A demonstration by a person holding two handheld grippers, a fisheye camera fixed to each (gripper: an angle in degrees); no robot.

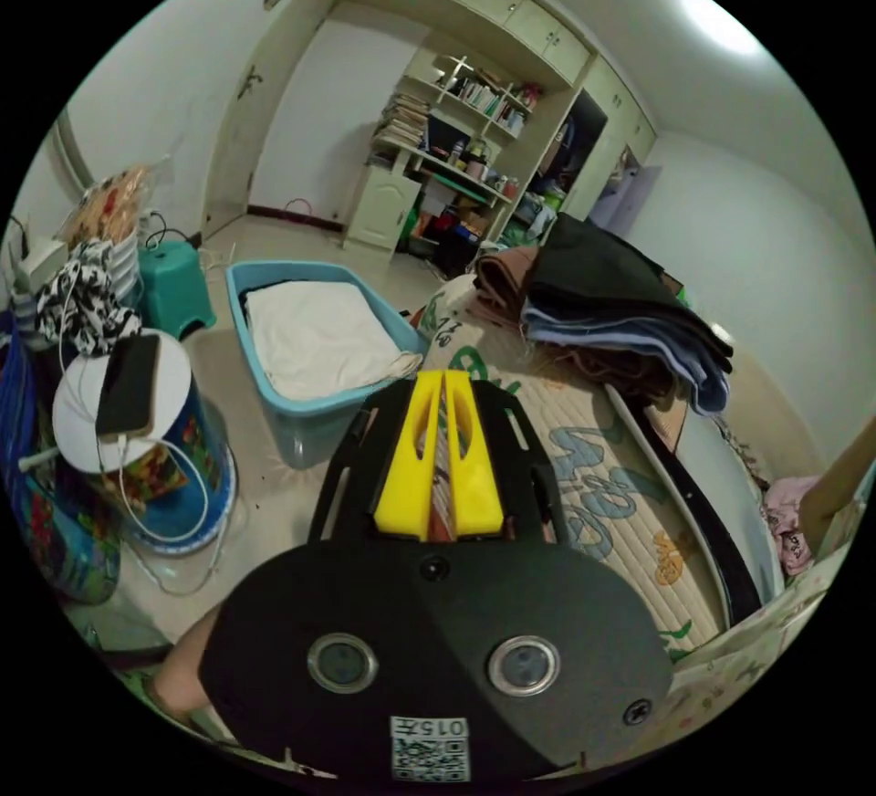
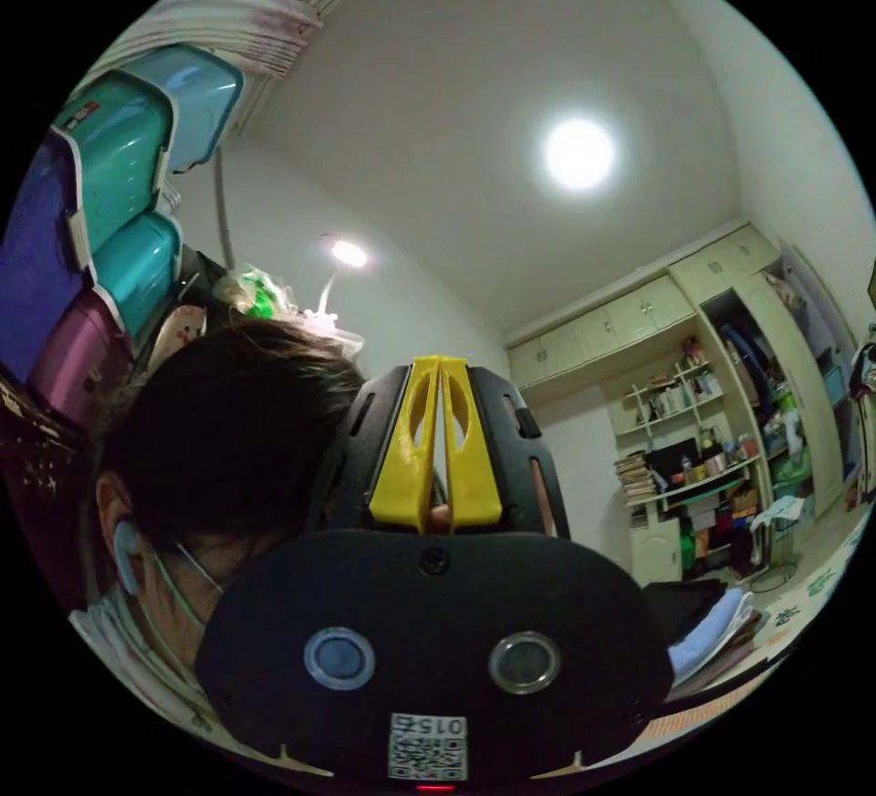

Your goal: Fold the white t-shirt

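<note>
In the left gripper view my left gripper (image 1: pixel 443 383) has its yellow jaws closed together with nothing between them, held above the edge of a patterned mat (image 1: pixel 602 486). A white garment (image 1: pixel 315 335) lies folded in a blue plastic tub (image 1: pixel 239 285) on the floor ahead. In the right gripper view my right gripper (image 2: pixel 440 369) is also shut and empty, raised and pointing toward the ceiling beside a person's head (image 2: pixel 219 440).
A stack of folded dark, brown and blue clothes (image 1: pixel 611 312) sits on the mat. A teal stool (image 1: pixel 173 285), a round container with a phone on it (image 1: pixel 128 385), shelves (image 1: pixel 456 148) and stacked storage boxes (image 2: pixel 119 184) surround the area.
</note>
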